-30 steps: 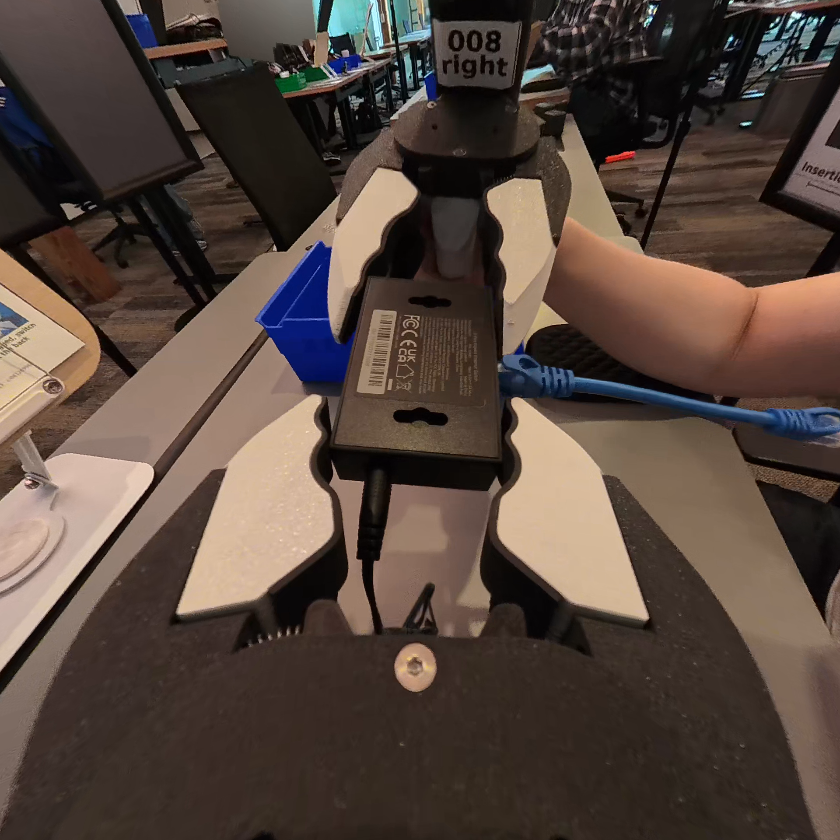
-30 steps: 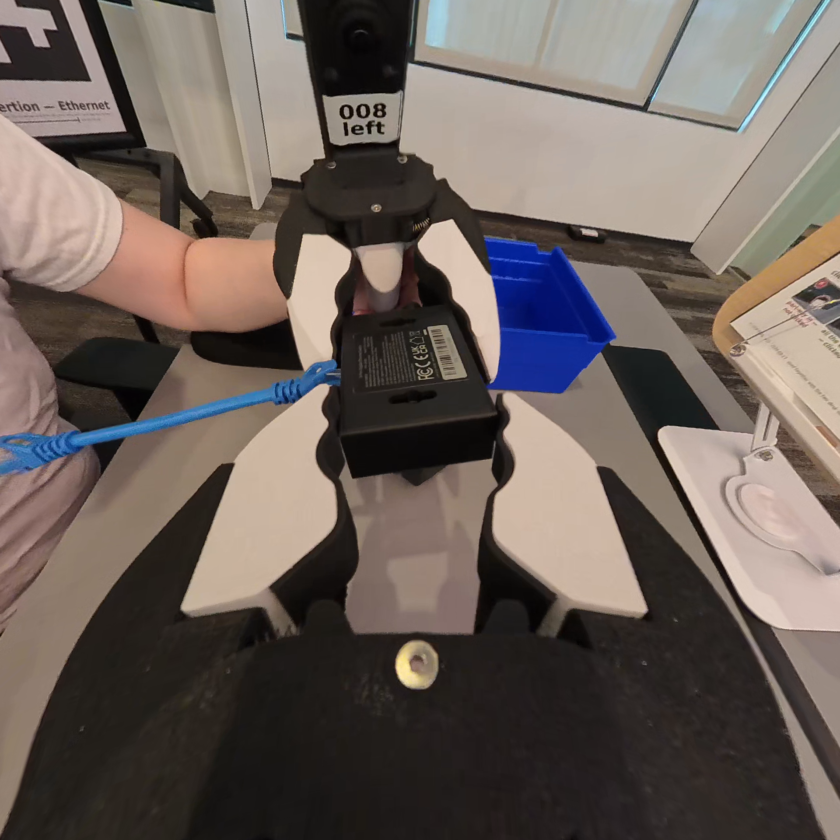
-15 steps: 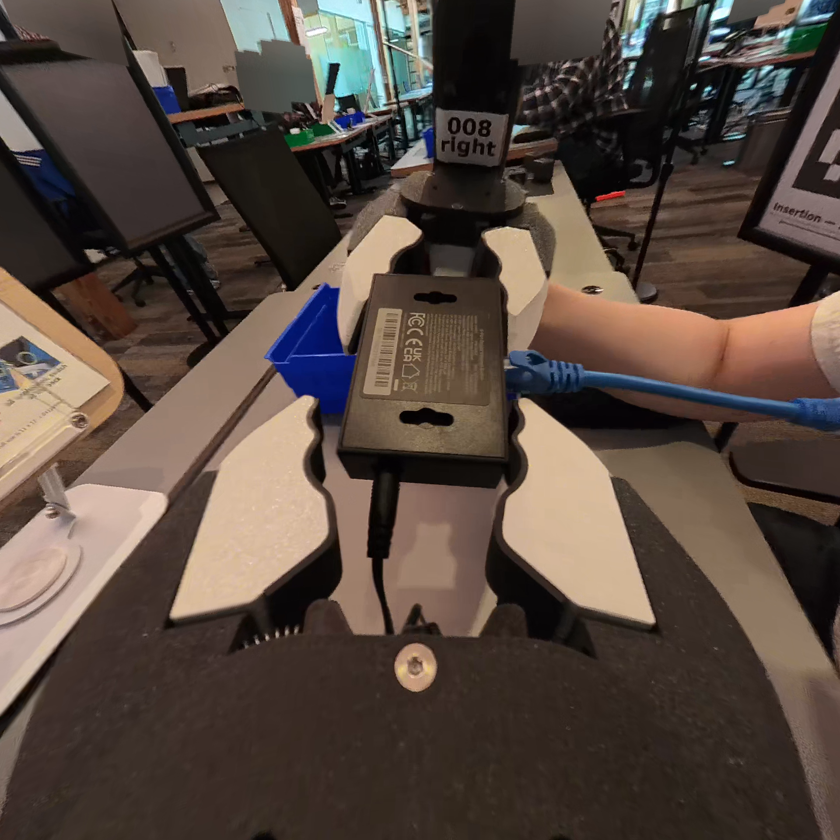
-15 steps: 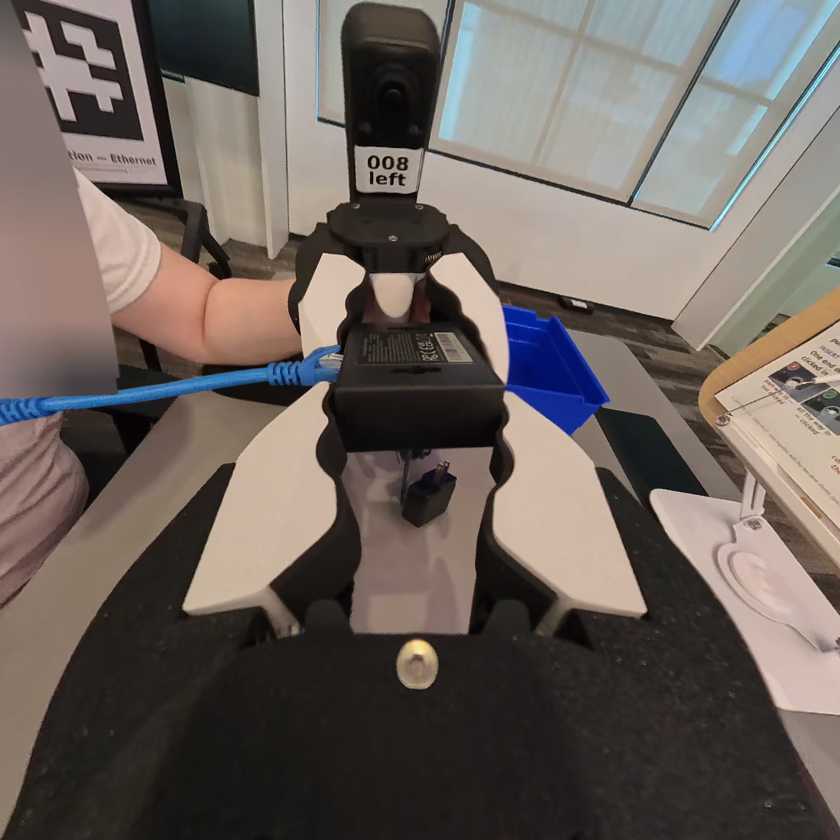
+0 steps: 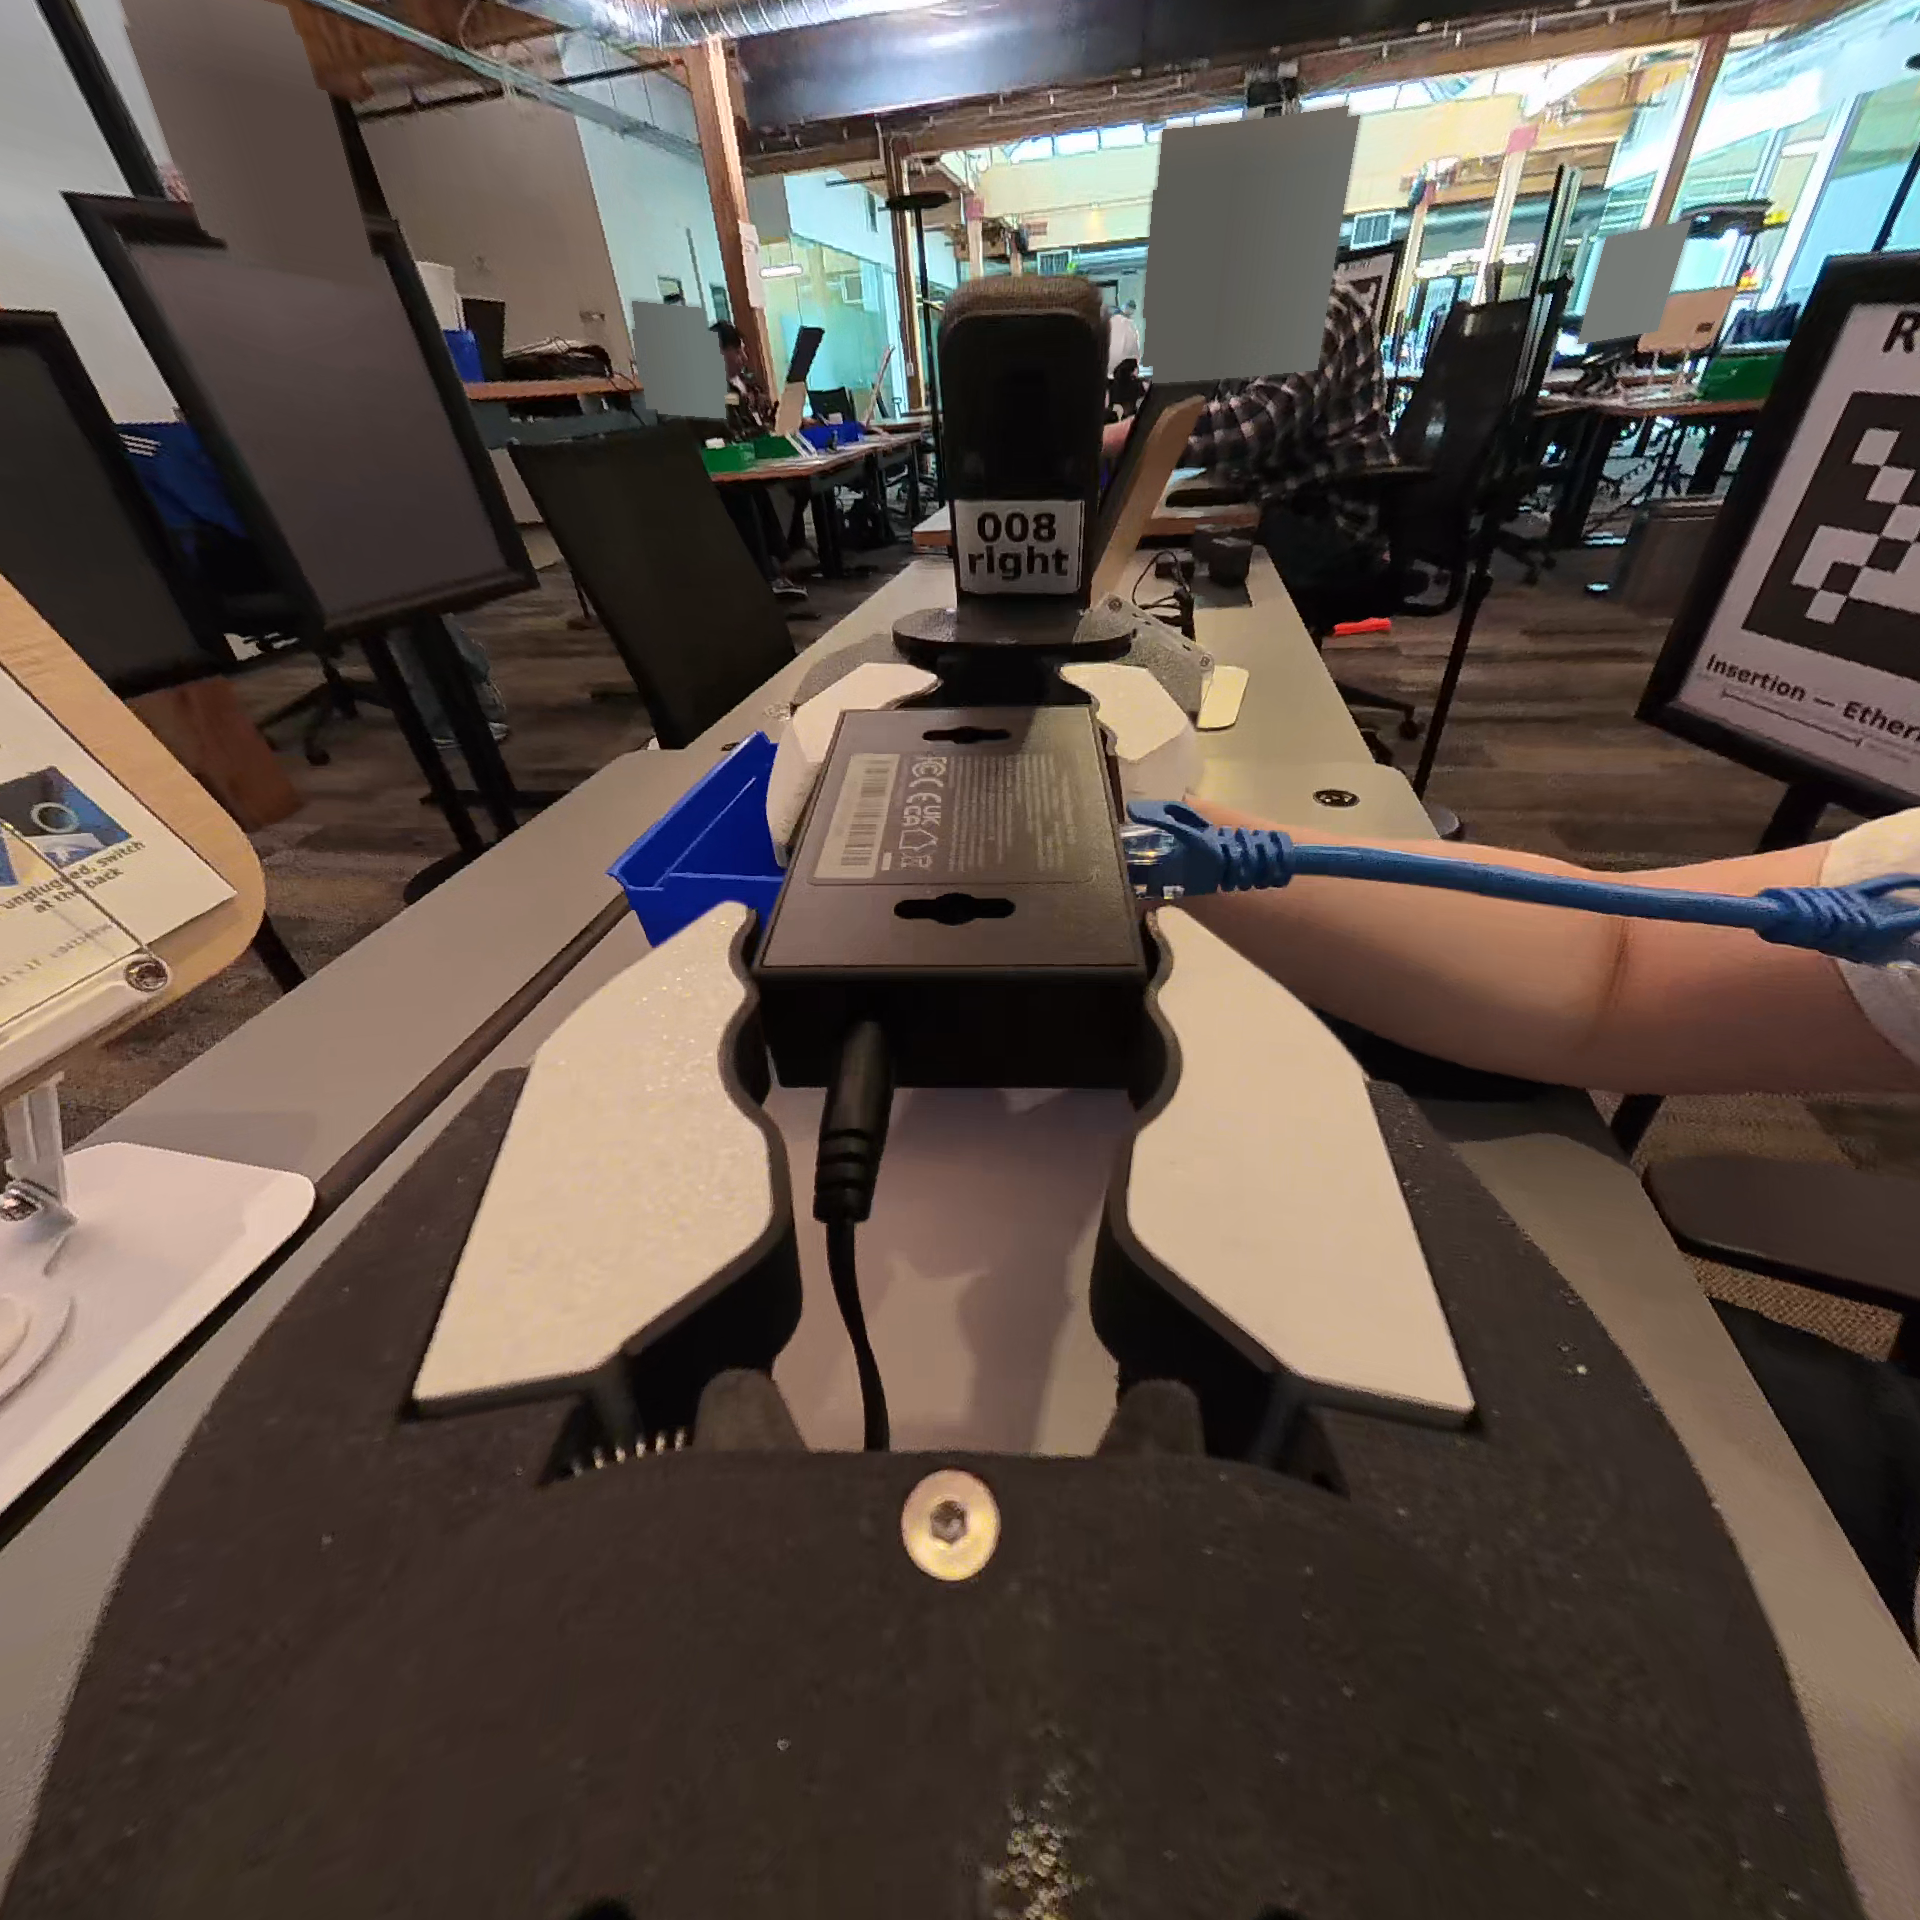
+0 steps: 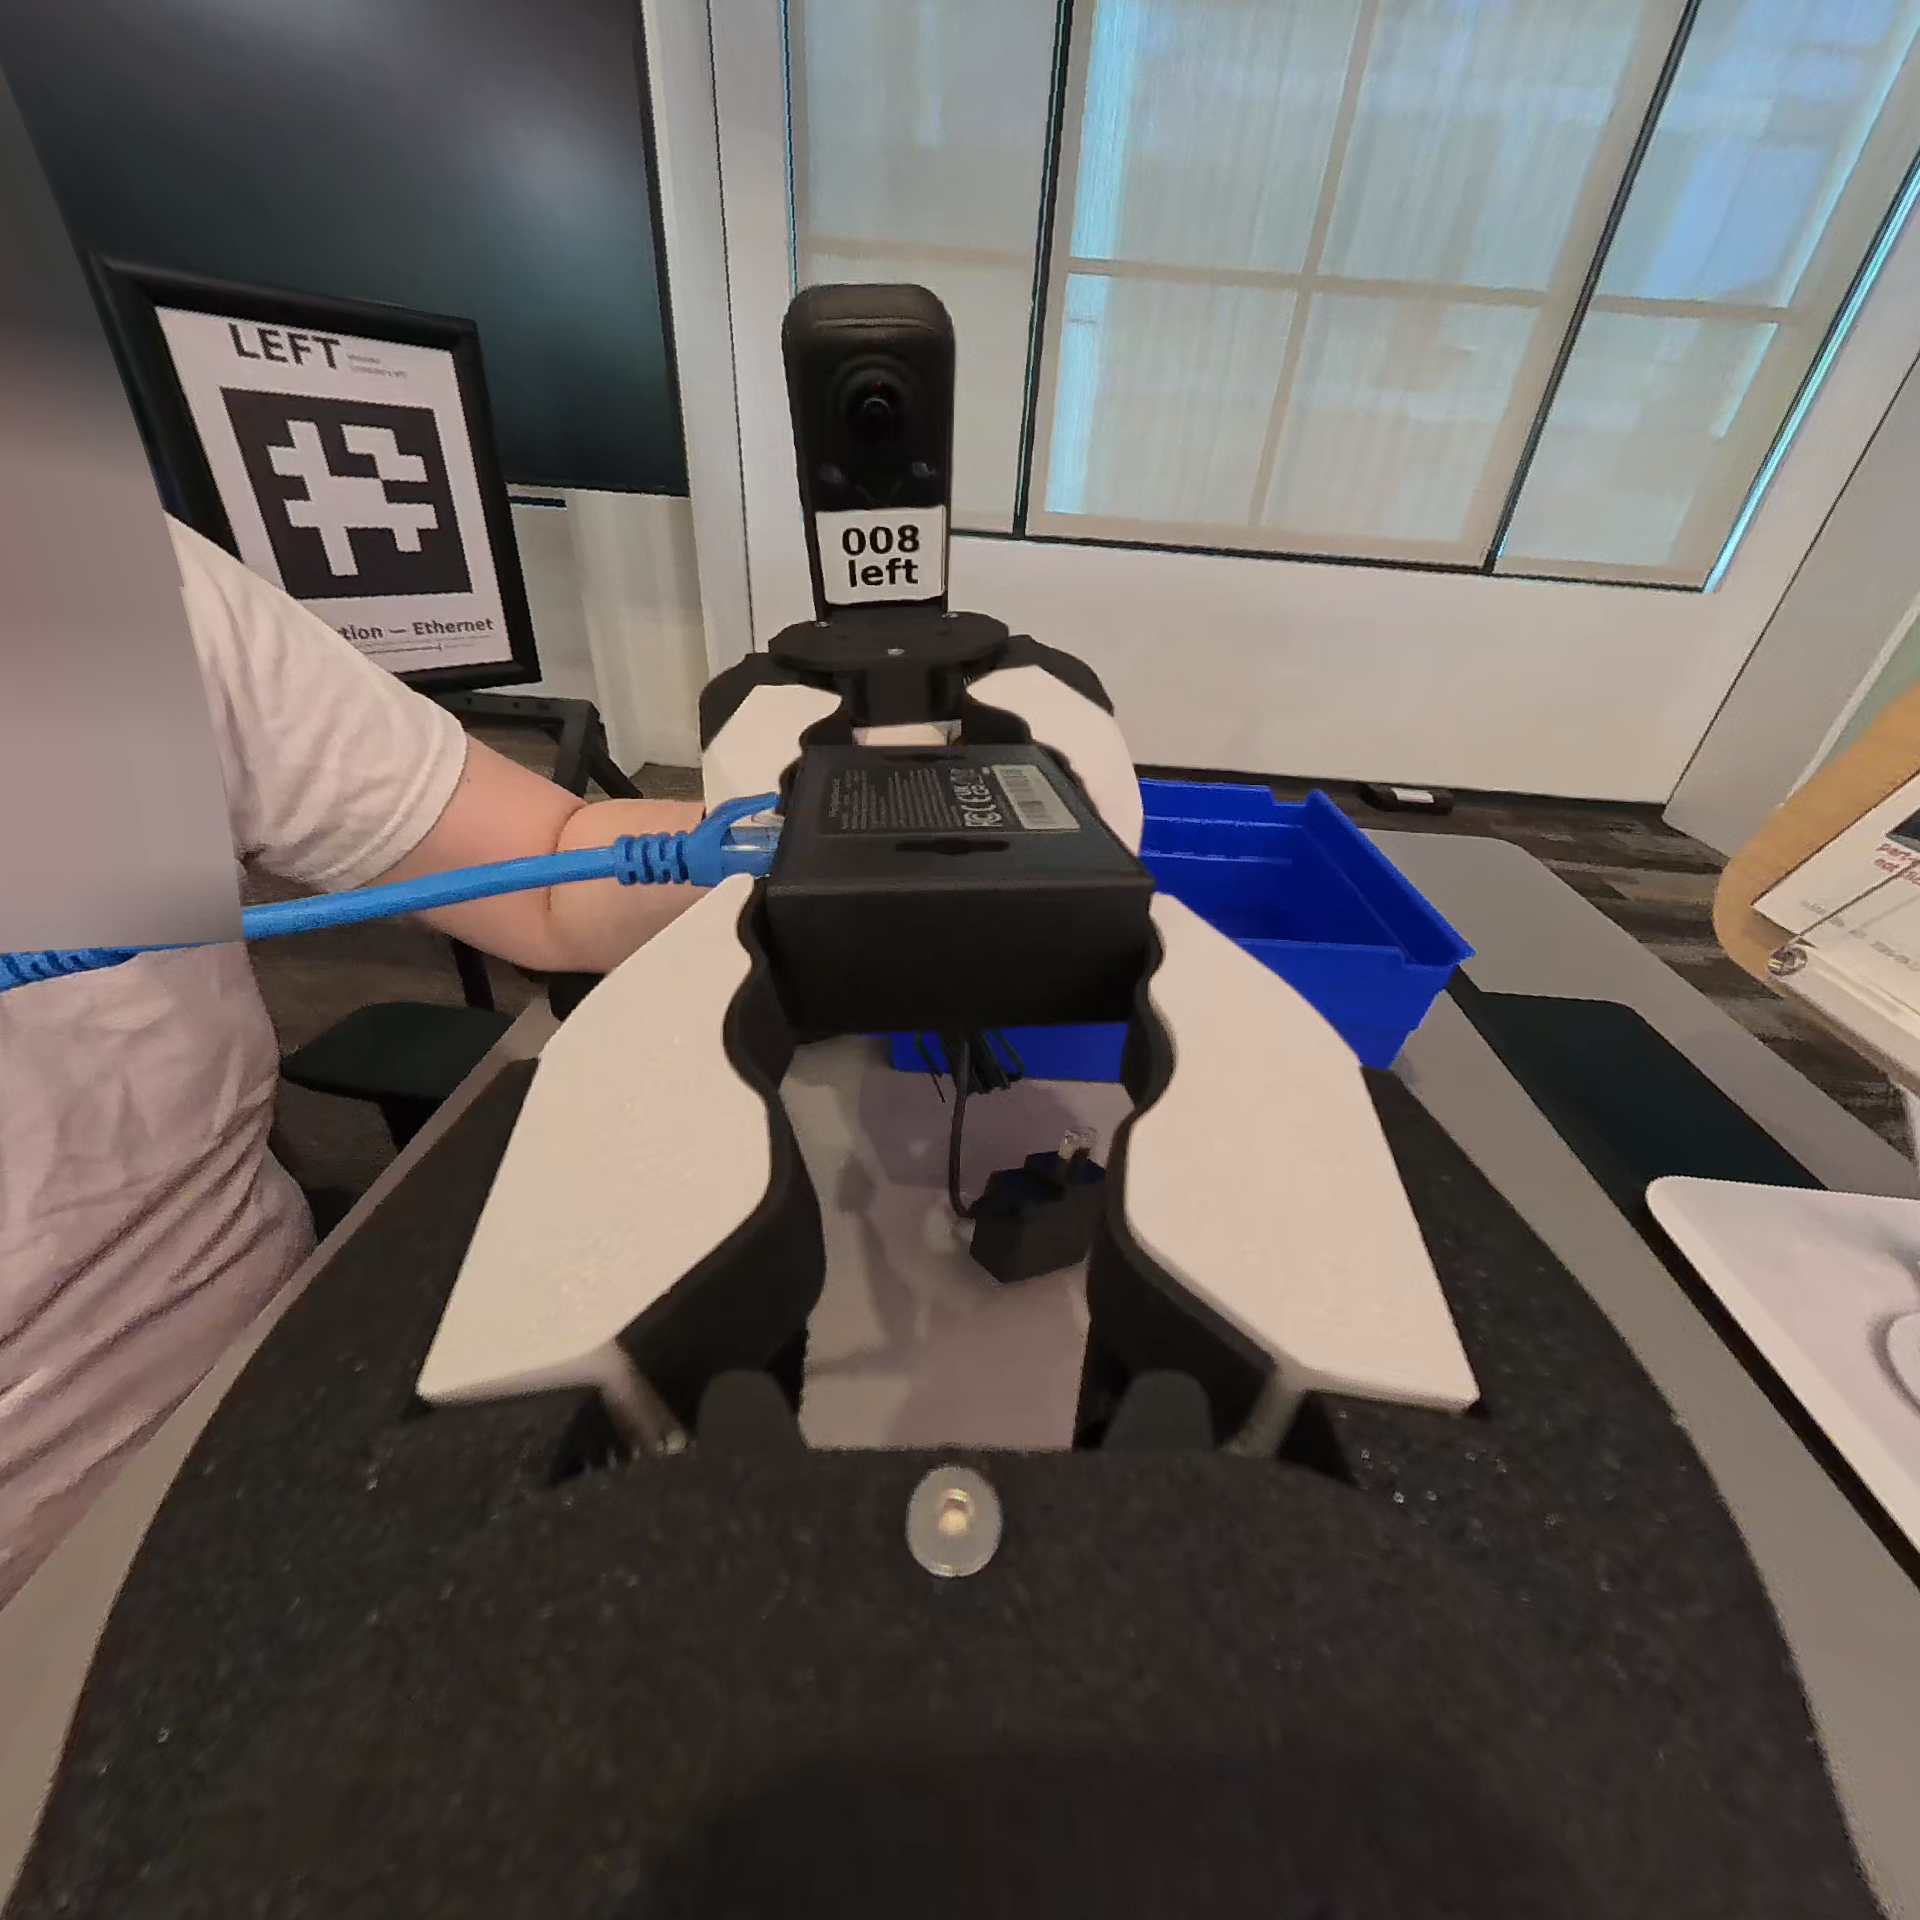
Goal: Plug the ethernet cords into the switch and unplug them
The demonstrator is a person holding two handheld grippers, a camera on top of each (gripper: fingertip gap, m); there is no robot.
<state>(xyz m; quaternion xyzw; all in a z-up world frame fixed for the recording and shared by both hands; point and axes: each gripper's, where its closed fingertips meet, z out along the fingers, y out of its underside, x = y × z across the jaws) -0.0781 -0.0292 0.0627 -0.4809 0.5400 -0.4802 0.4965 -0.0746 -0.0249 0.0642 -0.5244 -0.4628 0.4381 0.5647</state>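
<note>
Blue bin [image 5: 707, 852] far left, black switch [image 5: 951, 883] lifted mid-scene above grey table [image 5: 343, 1039], pinched at both ends by left gripper [image 5: 951, 997] and right gripper [image 6: 951, 956], blue cord [image 5: 1455, 868] plugged into its right side.

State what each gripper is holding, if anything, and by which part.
Both hold the black rectangular plastic switch, label side up: the left gripper by the end with the power lead, the right gripper by the opposite end.

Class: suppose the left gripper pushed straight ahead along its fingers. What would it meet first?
Probably the right gripper, facing it from the far end of the black switch both clamp; the switch would be pushed along.
</note>
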